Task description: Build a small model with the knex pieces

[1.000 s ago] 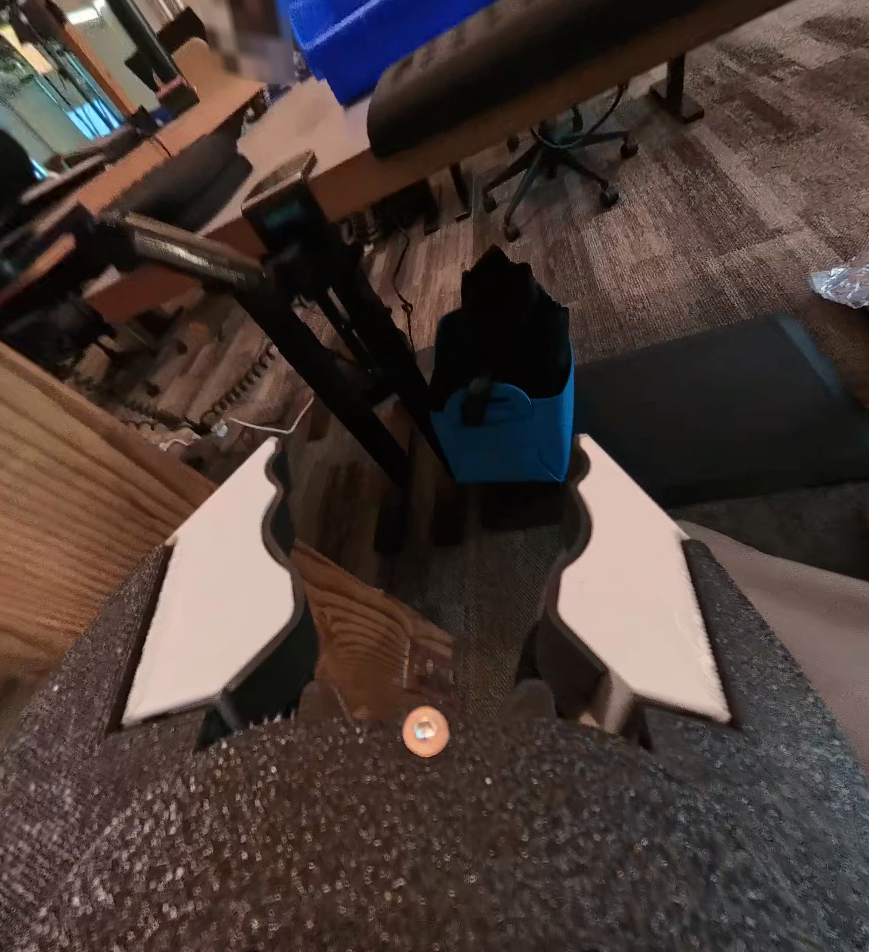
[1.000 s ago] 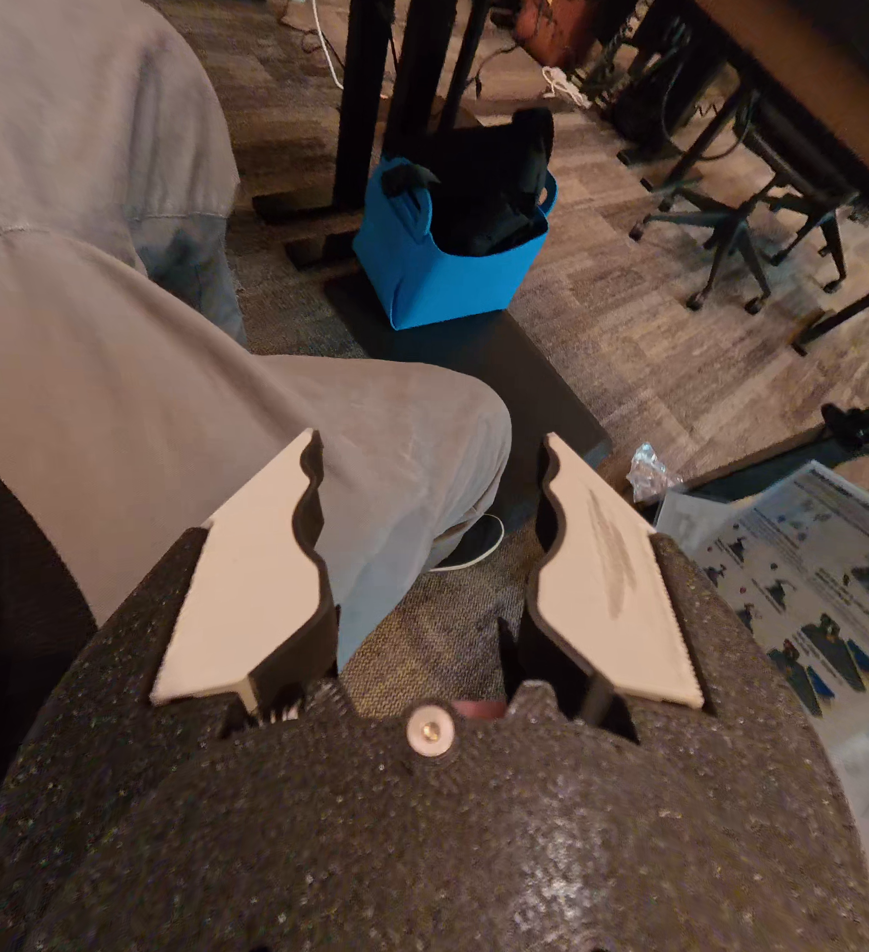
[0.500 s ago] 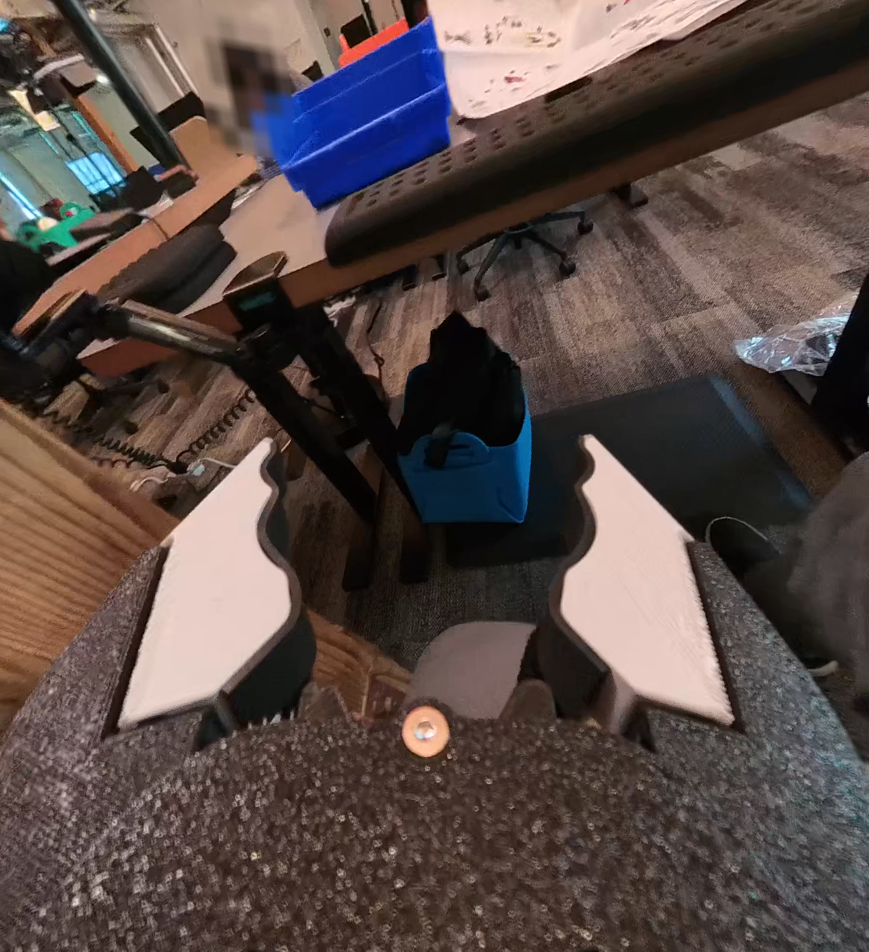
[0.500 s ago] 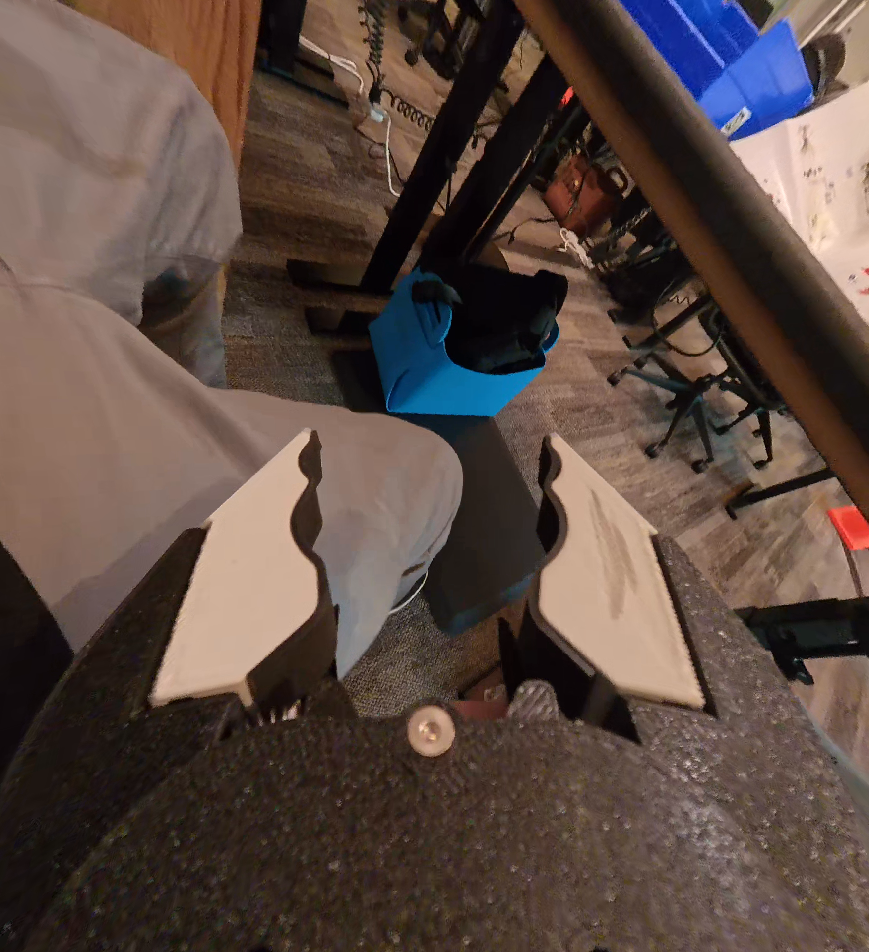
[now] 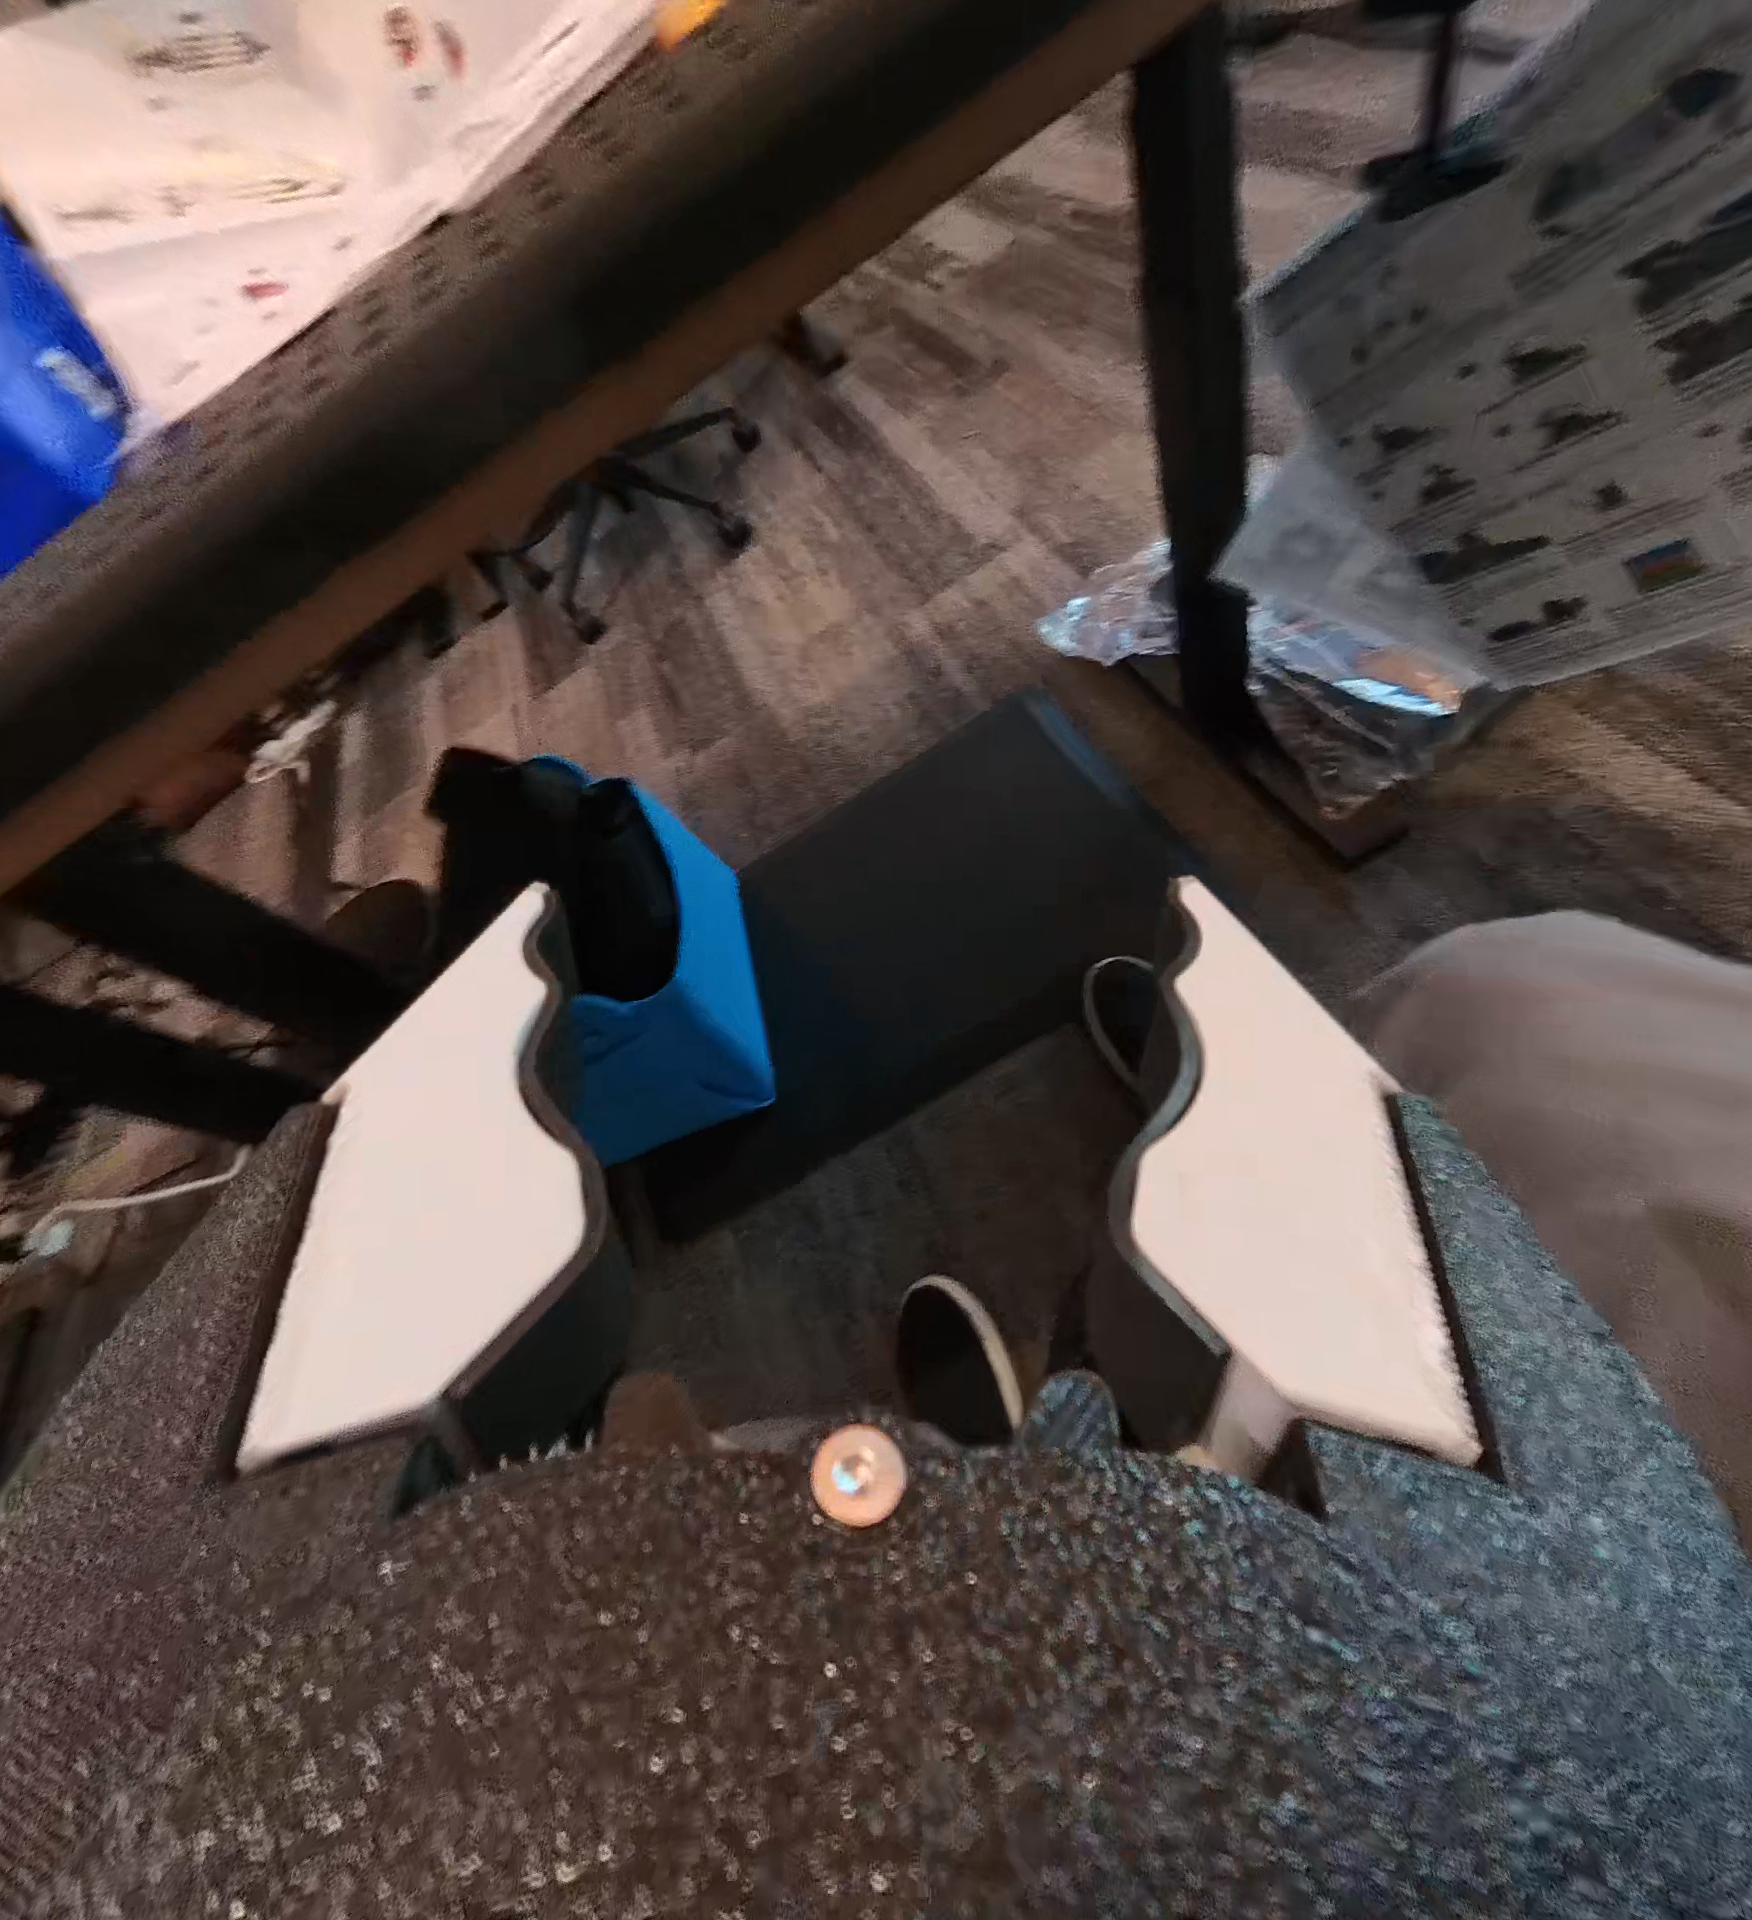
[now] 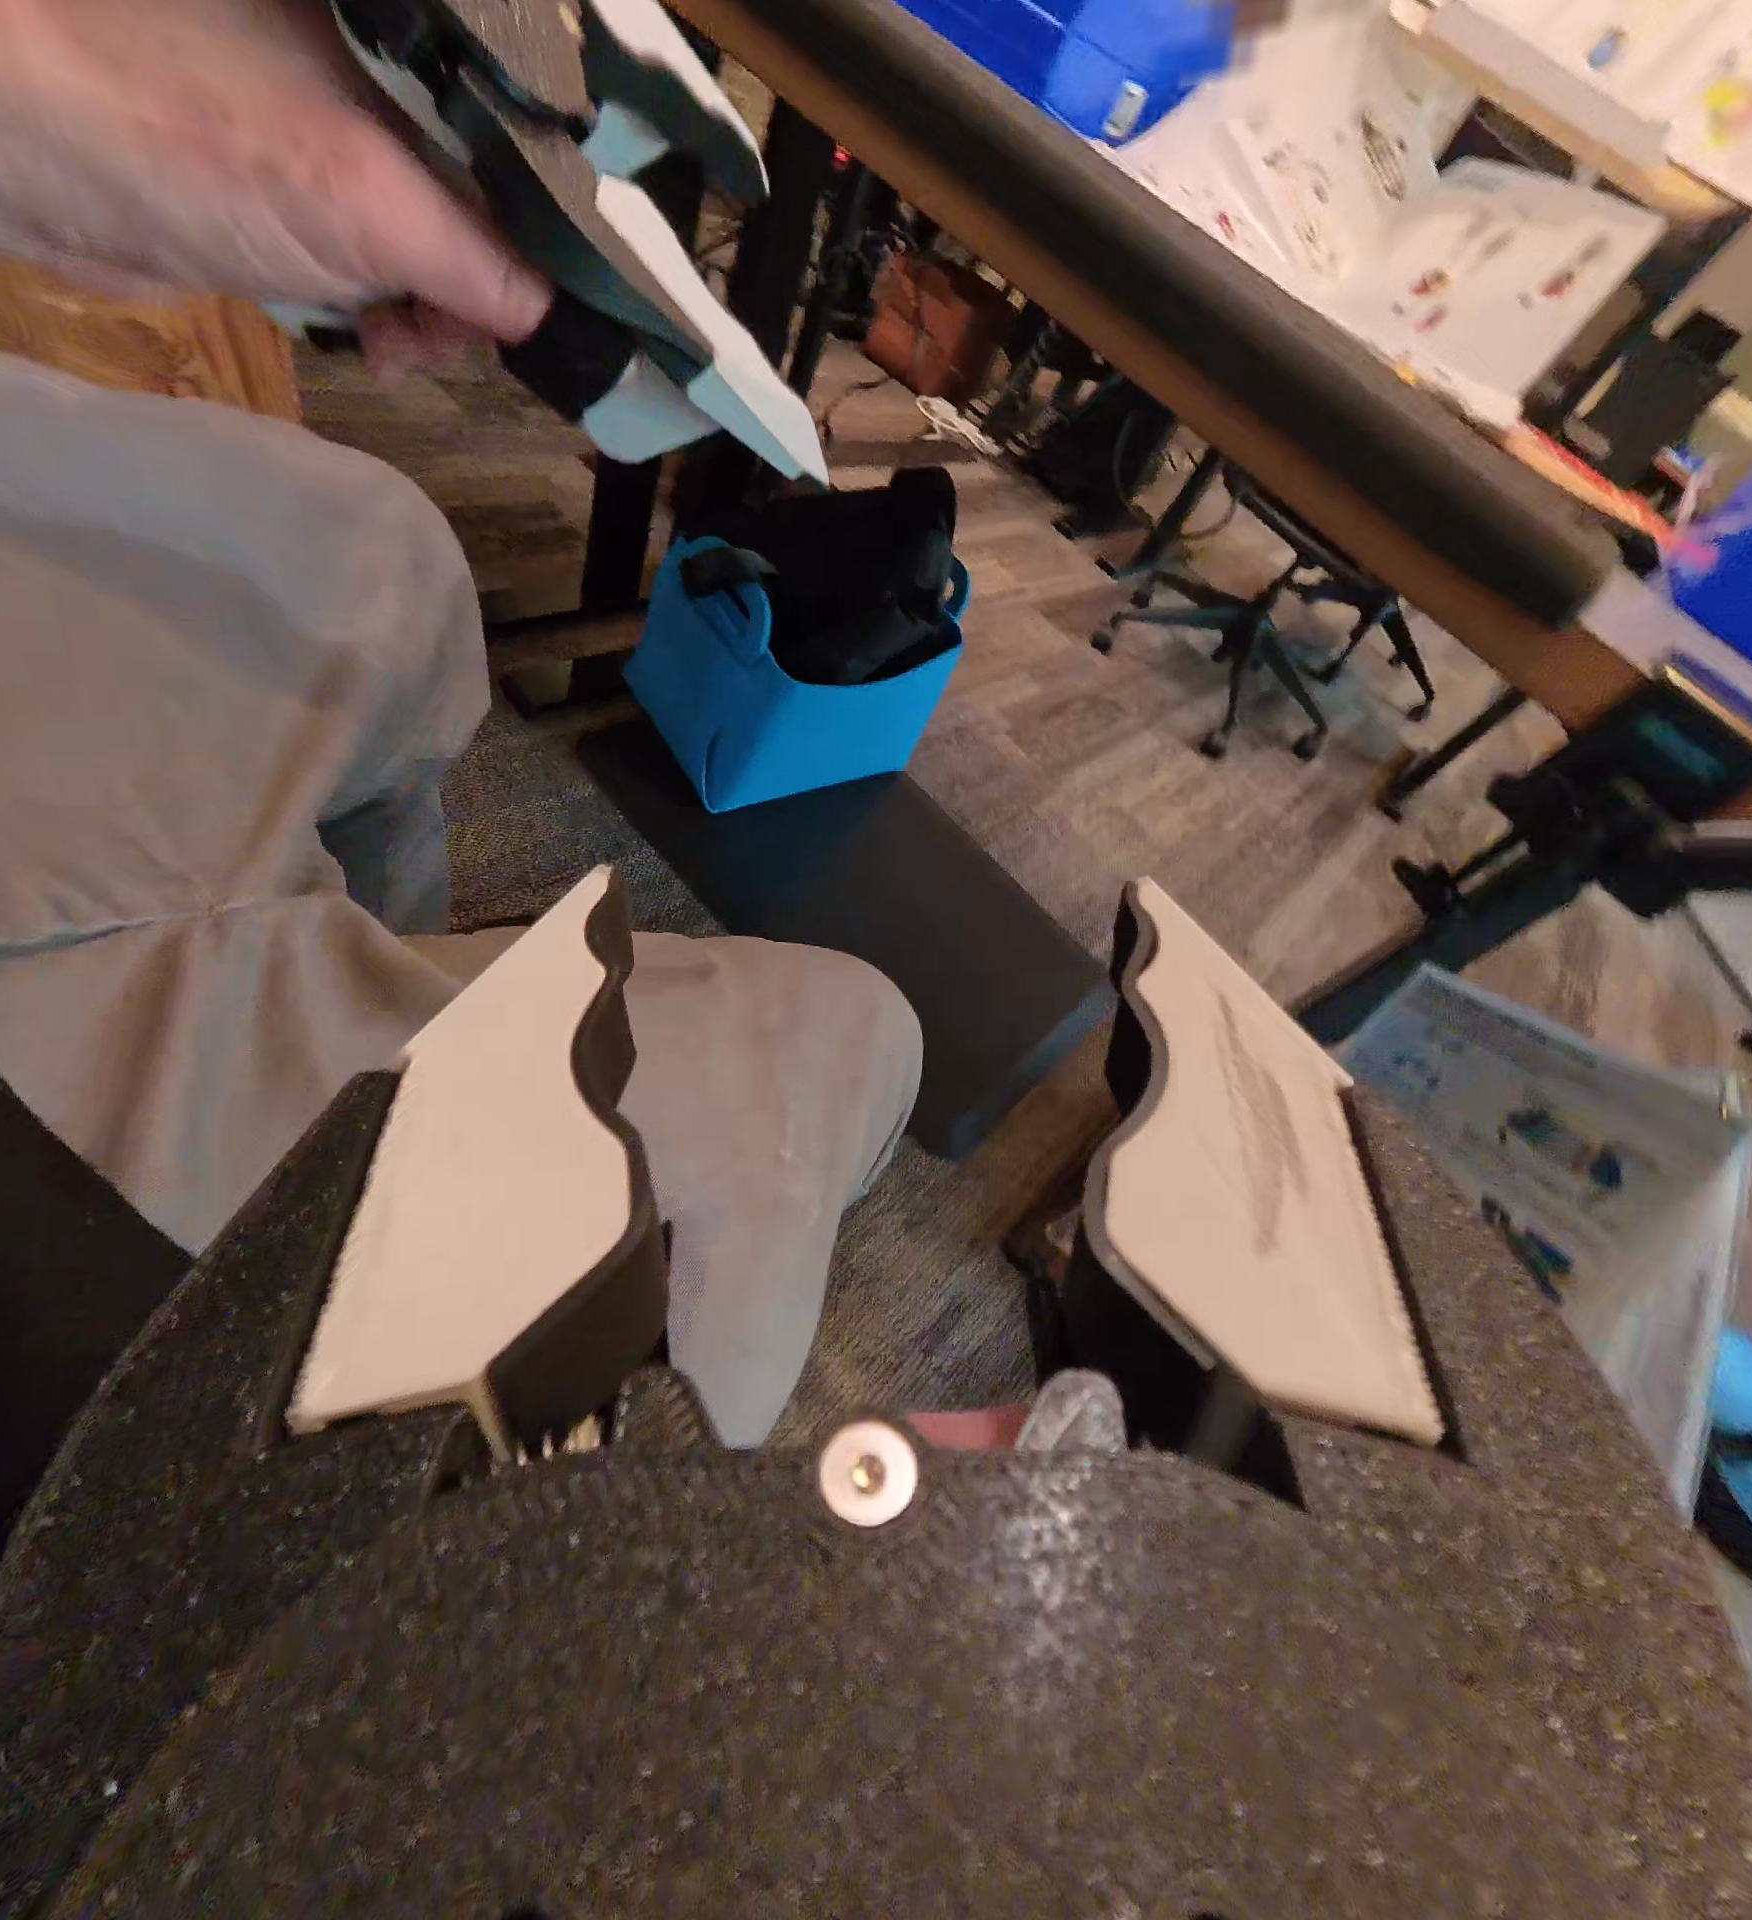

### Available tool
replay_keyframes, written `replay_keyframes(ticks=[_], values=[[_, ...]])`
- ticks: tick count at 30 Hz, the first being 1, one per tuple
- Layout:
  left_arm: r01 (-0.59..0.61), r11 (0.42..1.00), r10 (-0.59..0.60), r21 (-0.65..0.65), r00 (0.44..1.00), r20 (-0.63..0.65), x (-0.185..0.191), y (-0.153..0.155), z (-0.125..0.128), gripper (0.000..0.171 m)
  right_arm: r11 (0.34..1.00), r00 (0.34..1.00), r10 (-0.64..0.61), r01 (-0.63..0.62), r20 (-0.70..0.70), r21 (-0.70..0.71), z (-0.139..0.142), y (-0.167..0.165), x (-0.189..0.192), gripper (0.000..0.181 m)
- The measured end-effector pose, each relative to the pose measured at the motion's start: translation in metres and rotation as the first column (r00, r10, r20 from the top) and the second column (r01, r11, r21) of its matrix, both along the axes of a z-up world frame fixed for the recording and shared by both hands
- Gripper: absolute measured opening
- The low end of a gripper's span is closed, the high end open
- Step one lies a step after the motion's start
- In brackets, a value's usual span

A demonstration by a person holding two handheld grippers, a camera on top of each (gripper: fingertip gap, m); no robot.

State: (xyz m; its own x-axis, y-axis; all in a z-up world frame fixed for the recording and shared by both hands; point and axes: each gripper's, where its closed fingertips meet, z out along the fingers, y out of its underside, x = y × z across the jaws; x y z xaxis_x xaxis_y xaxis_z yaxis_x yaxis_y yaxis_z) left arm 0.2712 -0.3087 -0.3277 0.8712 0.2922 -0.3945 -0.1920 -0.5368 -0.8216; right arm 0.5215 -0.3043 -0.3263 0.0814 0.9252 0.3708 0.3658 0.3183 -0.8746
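Note:
My left gripper (image 5: pixel 856 904) is open and empty, held in the air below a table edge (image 5: pixel 498 343). It also shows in the right wrist view (image 6: pixel 706 384), held by a hand (image 6: pixel 228 177) at the upper left. My right gripper (image 6: pixel 867 904) is open and empty, above a person's grey trouser knee (image 6: pixel 747 1049). A blue fabric bin (image 5: pixel 680 997) with black cloth in it stands on the floor beside a black mat (image 5: pixel 934 935). It shows ahead in the right wrist view (image 6: pixel 789 707), under the left gripper's tip.
Black table legs (image 5: pixel 1189 343), a crinkled plastic bag (image 5: pixel 1298 665) and a printed sheet (image 5: pixel 1630 312) are on the right. An office chair base (image 6: pixel 1256 613) stands on the carpet. Blue bins (image 6: pixel 1059 52) and papers (image 6: pixel 1391 197) lie on the table. A wooden panel (image 6: pixel 113 332) is at left.
Both grippers have risen and tilted, so the table top now shows. The left gripper has swung right and now appears in the right wrist view. Both stayed open.

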Motion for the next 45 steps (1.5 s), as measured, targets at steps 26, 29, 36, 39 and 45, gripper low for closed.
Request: replay_keyframes(ticks=[26,29,36,39,45], values=[[0.150,0.983,-0.161,-0.109,0.982,-0.097,0.080,0.054,-0.005,0.109,0.976,0.983,-0.165,0.150,-0.086,-0.161,0.009,0.020,0.076,0.110],[0.109,0.991,-0.116,-0.073,0.987,-0.111,0.046,0.035,0.012,0.111,0.962,0.985,-0.157,0.135,-0.074,-0.238,-0.001,0.024,0.070,0.113],[0.056,0.997,-0.053,0.044,0.997,-0.062,-0.052,-0.021,0.064,0.123,0.950,0.991,-0.117,0.093,-0.062,-0.297,-0.033,0.029,0.049,0.120],[0.037,0.993,-0.030,0.110,0.998,-0.064,-0.104,-0.033,0.092,0.123,0.913,0.988,-0.152,0.137,-0.007,-0.385,-0.060,0.043,0.039,0.121],[0.035,0.990,-0.038,0.135,0.999,0.017,-0.194,-0.021,0.110,0.122,0.950,0.998,-0.034,0.048,0.052,-0.307,-0.007,0.076,-0.083,0.136]])
